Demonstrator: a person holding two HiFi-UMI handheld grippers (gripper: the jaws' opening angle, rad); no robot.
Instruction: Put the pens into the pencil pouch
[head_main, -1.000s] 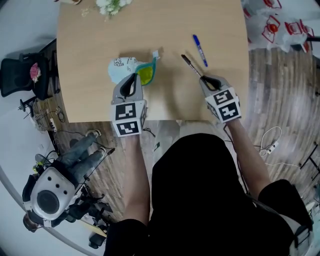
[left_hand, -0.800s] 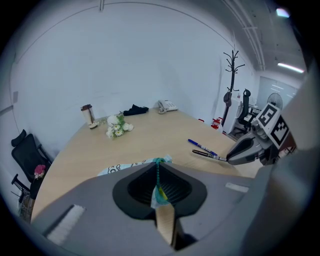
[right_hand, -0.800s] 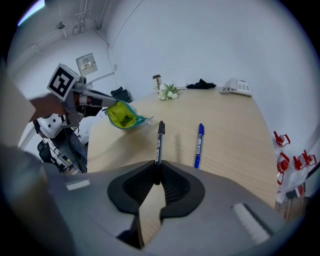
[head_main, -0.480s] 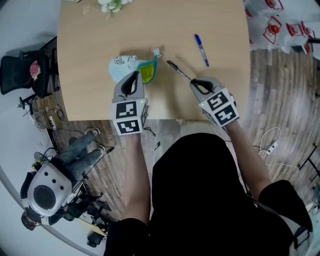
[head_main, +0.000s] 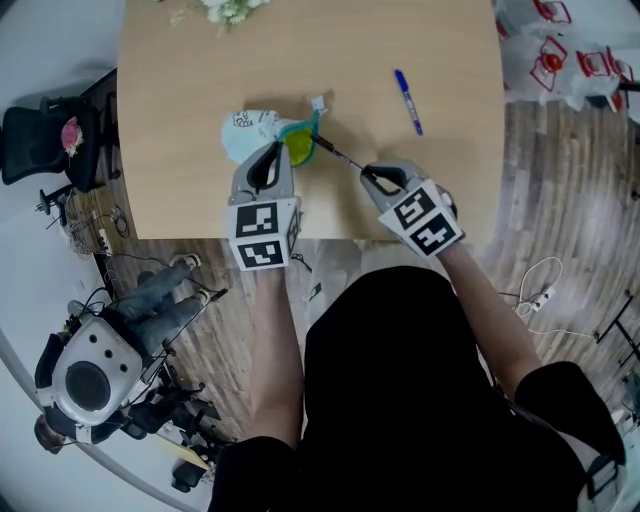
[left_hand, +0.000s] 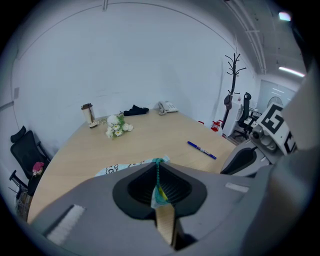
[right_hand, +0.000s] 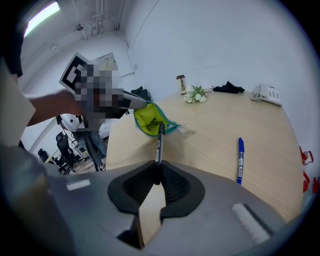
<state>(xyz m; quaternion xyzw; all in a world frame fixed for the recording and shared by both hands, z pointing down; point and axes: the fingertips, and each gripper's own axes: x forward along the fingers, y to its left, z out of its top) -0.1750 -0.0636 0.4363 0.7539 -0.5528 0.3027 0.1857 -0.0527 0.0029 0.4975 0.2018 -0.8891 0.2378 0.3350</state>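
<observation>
Your left forearm reaches straight ahead over the near edge of the table (head_main: 180, 70), and your left gripper (head_main: 271, 152) tips downward at the pencil pouch (head_main: 246, 130). Your right forearm comes in from the right, and your right gripper (head_main: 366, 173) is turned inward and angled down, pointing across towards the pouch.

The pouch lies on the table just ahead of your left gripper, pale blue outside with a yellow-green lining showing at its open mouth. That mouth faces your right gripper. In the left gripper view the jaws are pressed almost together on the teal zip edge of the pouch, so that side of the opening is pinched and lifted.

Your right gripper's jaws are closed to a narrow gap around the rear end of the black pen (right_hand: 159, 142). The pen sticks out straight ahead of the jaws, clear of the tabletop. Its far end sits at the pouch's mouth, over the yellow-green lining. Whether the end is already inside the opening cannot be told.

The blue pen (head_main: 408, 101) lies flat on the table, well apart from the pouch, beyond and to the right of your right gripper, touched by neither gripper.
</observation>
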